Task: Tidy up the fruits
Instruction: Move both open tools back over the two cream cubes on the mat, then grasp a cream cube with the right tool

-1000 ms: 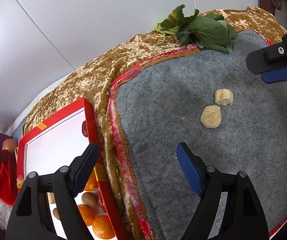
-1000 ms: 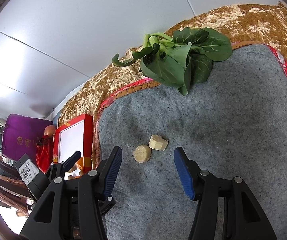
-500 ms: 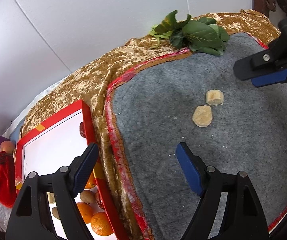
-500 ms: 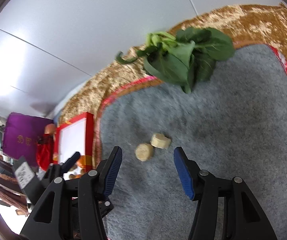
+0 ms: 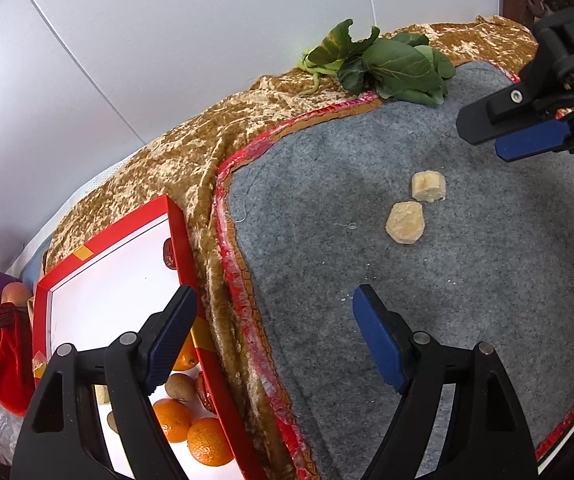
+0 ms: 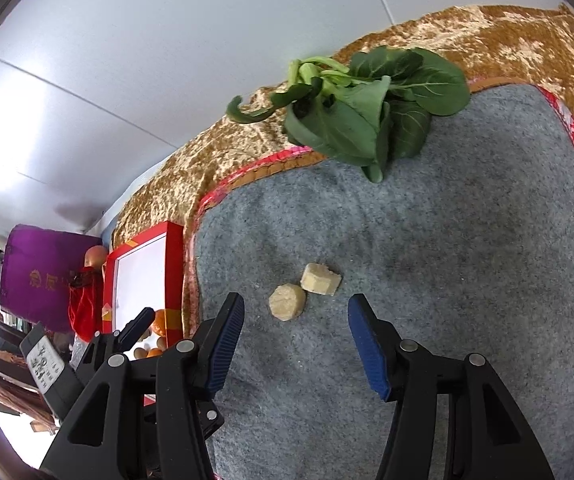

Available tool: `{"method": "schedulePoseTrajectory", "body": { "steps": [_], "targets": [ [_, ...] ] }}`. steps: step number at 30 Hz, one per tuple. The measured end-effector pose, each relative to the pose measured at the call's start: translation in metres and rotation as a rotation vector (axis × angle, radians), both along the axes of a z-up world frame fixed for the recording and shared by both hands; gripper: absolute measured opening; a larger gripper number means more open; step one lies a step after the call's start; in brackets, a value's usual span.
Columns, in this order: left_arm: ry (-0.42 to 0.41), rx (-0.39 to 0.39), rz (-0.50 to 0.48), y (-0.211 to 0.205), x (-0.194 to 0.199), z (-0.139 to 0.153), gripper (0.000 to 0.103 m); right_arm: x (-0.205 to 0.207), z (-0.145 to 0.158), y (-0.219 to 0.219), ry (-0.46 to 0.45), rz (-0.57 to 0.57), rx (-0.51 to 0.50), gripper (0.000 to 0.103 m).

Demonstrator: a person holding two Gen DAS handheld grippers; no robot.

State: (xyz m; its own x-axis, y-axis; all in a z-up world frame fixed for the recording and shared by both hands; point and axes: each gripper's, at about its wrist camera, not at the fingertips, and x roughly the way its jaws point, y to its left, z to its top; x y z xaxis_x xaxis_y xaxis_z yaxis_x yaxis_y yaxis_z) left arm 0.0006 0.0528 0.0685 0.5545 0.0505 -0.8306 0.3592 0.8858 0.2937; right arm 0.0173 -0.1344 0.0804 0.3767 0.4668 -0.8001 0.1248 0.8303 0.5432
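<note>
Two pale yellow fruit chunks lie side by side on the grey felt mat (image 5: 487,288): a round one (image 5: 404,223) (image 6: 287,302) and a blockier one (image 5: 428,186) (image 6: 321,278). My left gripper (image 5: 273,338) is open and empty, hovering over the mat's left border. My right gripper (image 6: 293,340) is open and empty, just short of the chunks; it also shows in the left wrist view (image 5: 527,136) at the upper right. A red box (image 5: 183,248) with white lining holds oranges (image 5: 207,440) and small brown fruits (image 5: 181,386).
A bunch of green leafy vegetable (image 6: 367,108) lies at the mat's far edge on the gold cloth (image 5: 175,164). A white wall stands behind. A red pouch (image 5: 5,356) and a purple bag (image 6: 35,276) sit left of the box.
The left gripper has drifted back and left, so the chunks and greens sit a little farther off. The right gripper has edged closer to the chunks. Both stay open.
</note>
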Motion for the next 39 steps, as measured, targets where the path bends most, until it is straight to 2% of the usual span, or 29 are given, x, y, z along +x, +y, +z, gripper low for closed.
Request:
{"method": "schedulePoseTrajectory", "body": {
  "steps": [3, 6, 9, 11, 14, 18, 21, 27, 29, 32, 39],
  "targets": [
    [0.017, -0.025, -0.004, -0.001, 0.001, 0.0, 0.08, 0.003, -0.005, -0.006, 0.023, -0.017, -0.006, 0.057],
    [0.014, -0.032, -0.009, -0.002, 0.001, 0.003, 0.08, 0.009, -0.008, -0.003, 0.031, 0.015, -0.015, 0.057],
    [0.025, -0.057, -0.022, -0.001, 0.0, 0.005, 0.08, 0.017, -0.021, 0.003, 0.081, 0.045, 0.002, 0.056],
    [0.029, -0.055, -0.017, 0.001, 0.0, 0.005, 0.08, 0.02, -0.028, 0.01, 0.104, 0.07, -0.027, 0.056],
    [0.031, -0.051, -0.023, 0.004, -0.003, 0.004, 0.08, 0.024, -0.032, 0.018, 0.101, 0.082, -0.03, 0.056],
    [0.038, -0.06, -0.012, 0.01, -0.008, 0.004, 0.08, 0.027, -0.037, 0.019, 0.097, 0.035, -0.063, 0.056],
    [0.047, -0.065, -0.009, 0.013, -0.01, 0.002, 0.08, 0.03, -0.045, 0.021, 0.122, 0.008, -0.031, 0.056],
    [0.053, -0.075, 0.017, 0.021, -0.01, 0.002, 0.08, 0.035, -0.048, 0.037, 0.115, -0.004, -0.088, 0.046],
    [0.051, -0.079, 0.014, 0.021, -0.012, 0.002, 0.08, 0.036, -0.052, 0.041, 0.122, -0.014, -0.102, 0.036],
    [0.052, -0.079, 0.008, 0.02, -0.012, 0.002, 0.08, 0.036, -0.054, 0.044, 0.124, -0.005, -0.138, 0.03],
    [0.041, -0.091, -0.013, 0.013, -0.012, 0.003, 0.08, 0.032, -0.052, 0.028, 0.107, -0.03, -0.073, 0.027]
  ]
}}
